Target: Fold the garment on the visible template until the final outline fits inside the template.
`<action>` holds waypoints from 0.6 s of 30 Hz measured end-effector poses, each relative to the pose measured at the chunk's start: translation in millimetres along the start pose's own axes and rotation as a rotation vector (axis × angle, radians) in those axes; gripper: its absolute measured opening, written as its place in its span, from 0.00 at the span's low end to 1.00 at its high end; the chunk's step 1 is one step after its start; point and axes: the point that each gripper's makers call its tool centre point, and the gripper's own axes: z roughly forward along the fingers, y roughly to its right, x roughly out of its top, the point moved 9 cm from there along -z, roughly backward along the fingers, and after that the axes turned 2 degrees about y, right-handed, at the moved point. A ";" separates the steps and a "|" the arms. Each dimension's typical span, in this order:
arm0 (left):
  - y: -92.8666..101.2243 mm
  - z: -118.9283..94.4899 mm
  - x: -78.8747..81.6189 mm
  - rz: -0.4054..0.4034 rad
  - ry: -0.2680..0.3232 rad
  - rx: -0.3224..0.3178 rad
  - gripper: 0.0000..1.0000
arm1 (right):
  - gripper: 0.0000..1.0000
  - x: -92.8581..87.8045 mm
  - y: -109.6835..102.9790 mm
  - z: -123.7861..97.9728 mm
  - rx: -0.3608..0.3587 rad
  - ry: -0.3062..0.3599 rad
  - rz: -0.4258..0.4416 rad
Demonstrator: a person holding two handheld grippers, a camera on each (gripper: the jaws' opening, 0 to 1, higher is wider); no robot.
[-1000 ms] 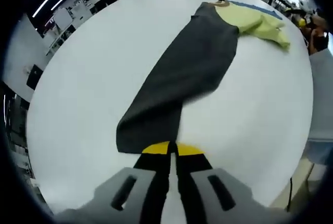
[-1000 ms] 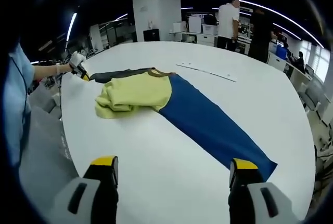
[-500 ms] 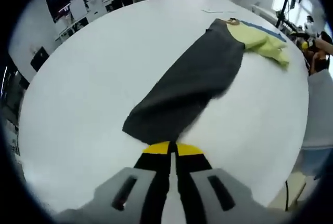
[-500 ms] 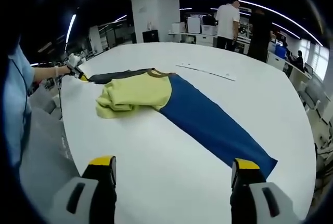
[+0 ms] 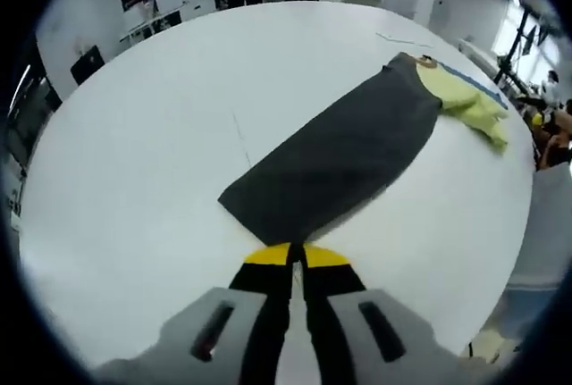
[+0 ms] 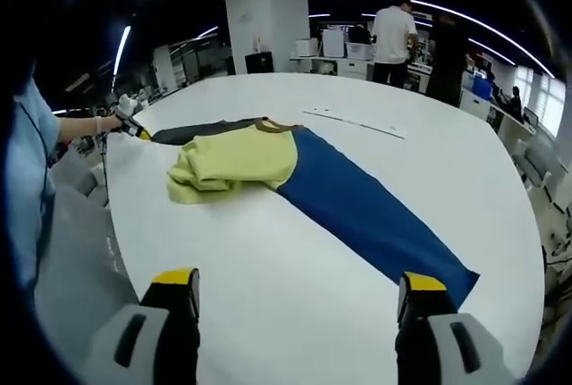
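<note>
Room: open-plan office with ceiling strip lights; people stood by desks beyond the table in both views.
Surface: round white table [image 5: 134,162], with a thin pale strip [image 6: 353,123] lying on its far side in the right gripper view.
Garment: long three-coloured garment [image 6: 295,179] lay flat across the table, with a grey sleeve [image 5: 340,157], a bunched yellow middle [image 6: 228,166] and a blue sleeve [image 6: 375,215].
Template: no marked outline could be made out on the tabletop, apart from a faint line [image 5: 239,139] beside the grey sleeve.
Left gripper: left gripper [image 5: 295,255] had its yellow-tipped jaws pressed together, apparently pinching the cuff of the grey sleeve, though the contact itself was hidden.
Right gripper: right gripper [image 6: 299,287] hovered with jaws spread wide, holding nothing, just short of the blue cuff.
Risk, slip: the grip looked to be on the cuff edge only, so a pull could have freed the cloth.
Risk, drag: hauling one sleeve might have slid the whole garment, since the yellow middle was loose and crumpled.
Risk, edge: the yellow part sat near the table rim, so it might have slipped over.
</note>
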 end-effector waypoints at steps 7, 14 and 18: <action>9.1 -11.2 1.5 0.074 0.034 0.006 0.47 | 0.93 1.1 -0.3 -5.5 -0.007 0.007 -0.002; 15.2 -18.9 4.2 0.073 0.103 -0.020 0.80 | 0.93 -0.8 -0.3 -7.7 -0.009 0.010 0.000; 23.9 -24.7 9.1 0.072 0.182 -0.057 0.98 | 0.93 -1.8 -1.2 -8.3 -0.009 0.012 0.002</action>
